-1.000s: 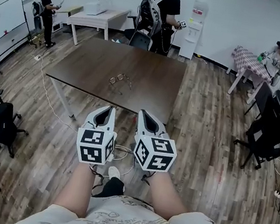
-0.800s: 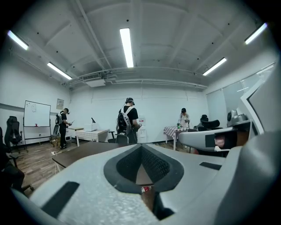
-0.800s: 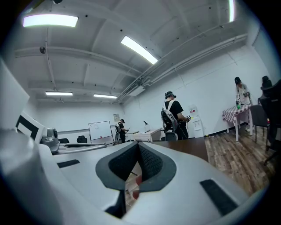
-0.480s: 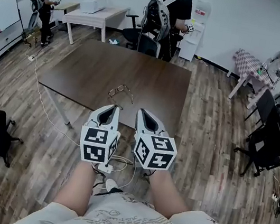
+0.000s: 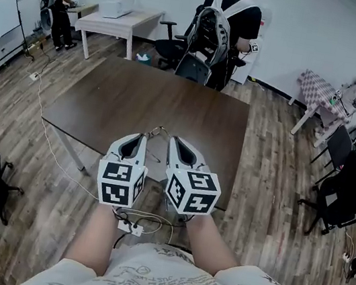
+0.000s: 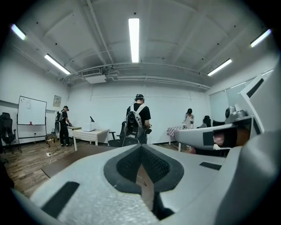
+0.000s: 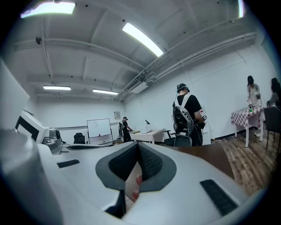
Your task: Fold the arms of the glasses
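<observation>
Looking down past our pale shirt (image 5: 160,282), we see both forearms stretched forward, each hand carrying a gripper with a black-and-white marker cube at its back. The left gripper (image 5: 137,143) and the right gripper (image 5: 178,148) sit side by side, close together, pointing away from us over the near edge of a dark brown table (image 5: 138,97). Both have their jaws pressed together with nothing pinched. We judge this is simply how they are carried on the way in, before any grasp.

Just beyond the two tips, the glasses (image 5: 159,130) lie on the table near that edge, partly hidden behind the grippers. They are too small for us to tell whether the arms are open or folded. Lying between the two tips, they suit one gripper steadying the frame while the other swings an arm inward.

Across the table, a person with a backpack (image 5: 222,27) stands facing away. Farther left is a white table (image 5: 120,22).
</observation>
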### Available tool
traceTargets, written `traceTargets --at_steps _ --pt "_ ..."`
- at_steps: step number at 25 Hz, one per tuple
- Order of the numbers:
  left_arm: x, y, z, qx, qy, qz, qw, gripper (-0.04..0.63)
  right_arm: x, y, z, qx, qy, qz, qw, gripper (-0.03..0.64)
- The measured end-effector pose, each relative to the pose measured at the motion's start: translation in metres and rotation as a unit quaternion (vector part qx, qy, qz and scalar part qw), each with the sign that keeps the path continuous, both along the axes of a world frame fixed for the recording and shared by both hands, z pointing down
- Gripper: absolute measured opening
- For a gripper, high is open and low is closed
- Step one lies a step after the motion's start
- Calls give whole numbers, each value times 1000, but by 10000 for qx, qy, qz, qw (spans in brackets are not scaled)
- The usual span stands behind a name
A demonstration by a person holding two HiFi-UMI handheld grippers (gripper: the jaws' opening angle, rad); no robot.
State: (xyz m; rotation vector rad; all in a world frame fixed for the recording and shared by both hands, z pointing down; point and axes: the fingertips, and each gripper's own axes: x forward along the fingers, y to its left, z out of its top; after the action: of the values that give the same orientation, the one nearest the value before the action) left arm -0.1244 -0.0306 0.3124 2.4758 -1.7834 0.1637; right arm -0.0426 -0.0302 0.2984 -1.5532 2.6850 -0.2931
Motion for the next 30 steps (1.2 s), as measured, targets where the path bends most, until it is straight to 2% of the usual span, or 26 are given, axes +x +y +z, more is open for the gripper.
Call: traceTargets --at_steps 5,10,15,21,27,30 --pt "-4 -30 15 -236 131 85 9996 14 2 -24 11 -139 115 117 9998 14" --pt "5 -55 33 -461 12 196 9987 14 14 -51 28 -398 38 251 9989 14" --pt "14 -88 55 -595 -429 139 9972 14 28 -90 48 -550 9 230 9982 14" --pt "4 -149 86 -870 -871 -41 9924 14 28 -149 76 -806 20 45 9967 14" --pt "3 -206 113 -1140 -1417 47 9833 14 28 -207 110 -1155 102 -67 9932 14" --pt "4 -222 140 -1405 -1614 139 9767 15 30 -227 129 -1341 162 -64 9908 14"
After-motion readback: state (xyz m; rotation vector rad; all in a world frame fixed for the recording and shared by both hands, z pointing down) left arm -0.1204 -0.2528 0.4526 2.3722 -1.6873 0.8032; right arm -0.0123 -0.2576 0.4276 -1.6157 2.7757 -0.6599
